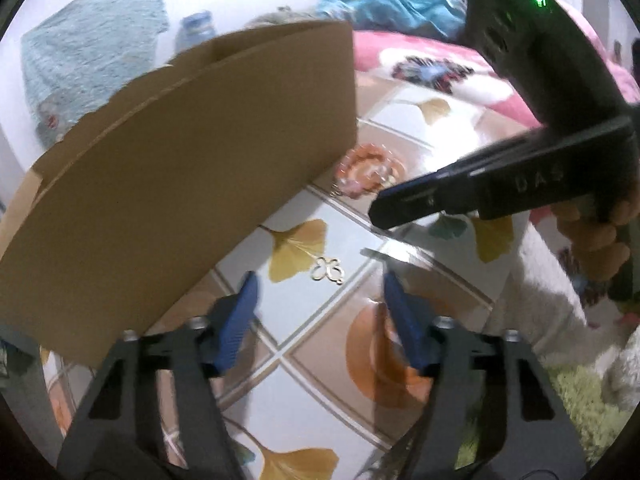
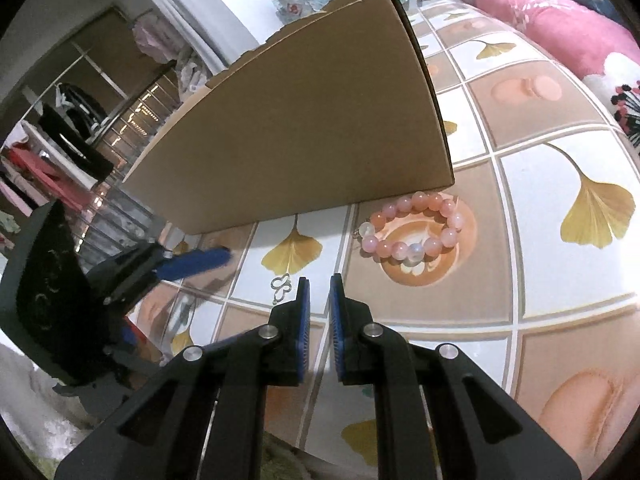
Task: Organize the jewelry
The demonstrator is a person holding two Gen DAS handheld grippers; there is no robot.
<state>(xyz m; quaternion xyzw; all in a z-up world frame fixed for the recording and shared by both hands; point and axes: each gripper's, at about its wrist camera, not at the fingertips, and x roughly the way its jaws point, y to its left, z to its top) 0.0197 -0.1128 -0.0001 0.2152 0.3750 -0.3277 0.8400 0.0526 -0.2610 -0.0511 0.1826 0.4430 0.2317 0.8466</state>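
The left gripper [image 1: 320,280] has blue-padded fingers spread partly apart, with nothing between them. Just ahead of its fingertips, roughly centred in the gap, a small gold clover-shaped pendant [image 1: 328,270] lies flat on the tablecloth [image 1: 320,380], which is printed with tiles, yellow ginkgo leaves and peach circles.

The right gripper [image 2: 318,292] has its blue pads drawn close, leaving only a narrow slit that holds nothing. The same pendant [image 2: 282,286] sits just off its left fingertip, apart from it.

Further out, ahead and to the right of the right gripper, a bracelet of pink beads [image 2: 412,228] lies in a ring on the cloth. From the left gripper it [image 1: 366,174] is ahead and to the right, beyond the pendant.

Behind both pieces stands a plain brown cardboard box [image 2: 304,128], its near corner just beside the bracelet; it [image 1: 180,168] fills the left gripper's forward left side.

The black body of the right gripper, seen from the left camera, bears raised letters reading "DAS". A hand [image 1: 596,236] grips its handle.
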